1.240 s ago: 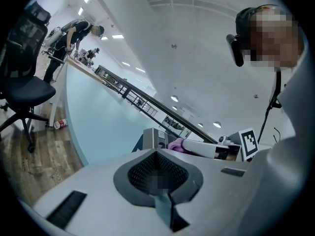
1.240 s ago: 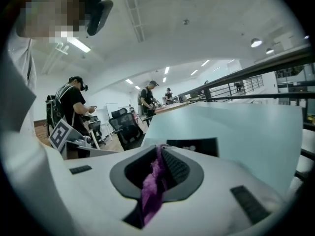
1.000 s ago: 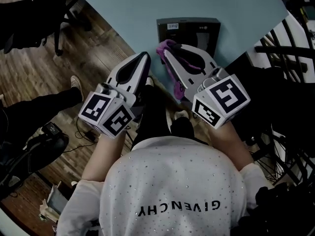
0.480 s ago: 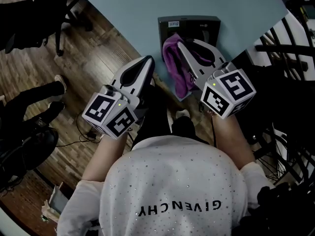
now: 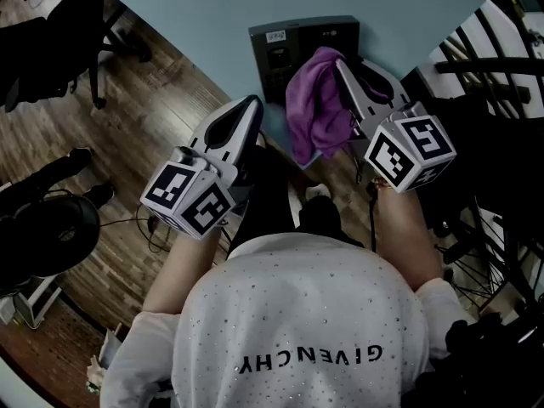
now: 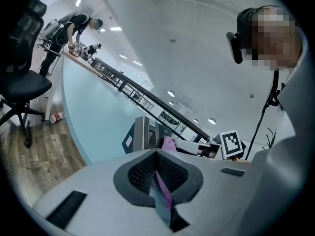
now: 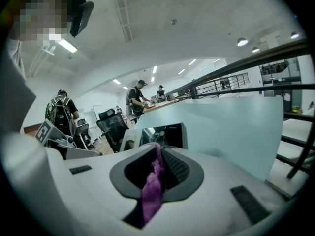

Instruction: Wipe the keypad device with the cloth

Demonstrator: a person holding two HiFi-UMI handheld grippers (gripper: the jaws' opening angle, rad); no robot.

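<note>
Right gripper [image 5: 343, 68] was clenched on the purple cloth [image 5: 313, 109], which hung over the right side of the keypad device [image 5: 285, 45]. That device lay at the near edge of the teal table [image 5: 204, 11]. Left gripper [image 5: 249, 104], jaws together and empty, was held at the same edge, over open wood floor [image 5: 127, 134] and apart from the device.

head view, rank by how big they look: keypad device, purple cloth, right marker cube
1. keypad device, though the cloth covers part of it.
2 and 3. purple cloth and right marker cube look about alike. The cube is nearer the camera, so I leave them unranked.
</note>
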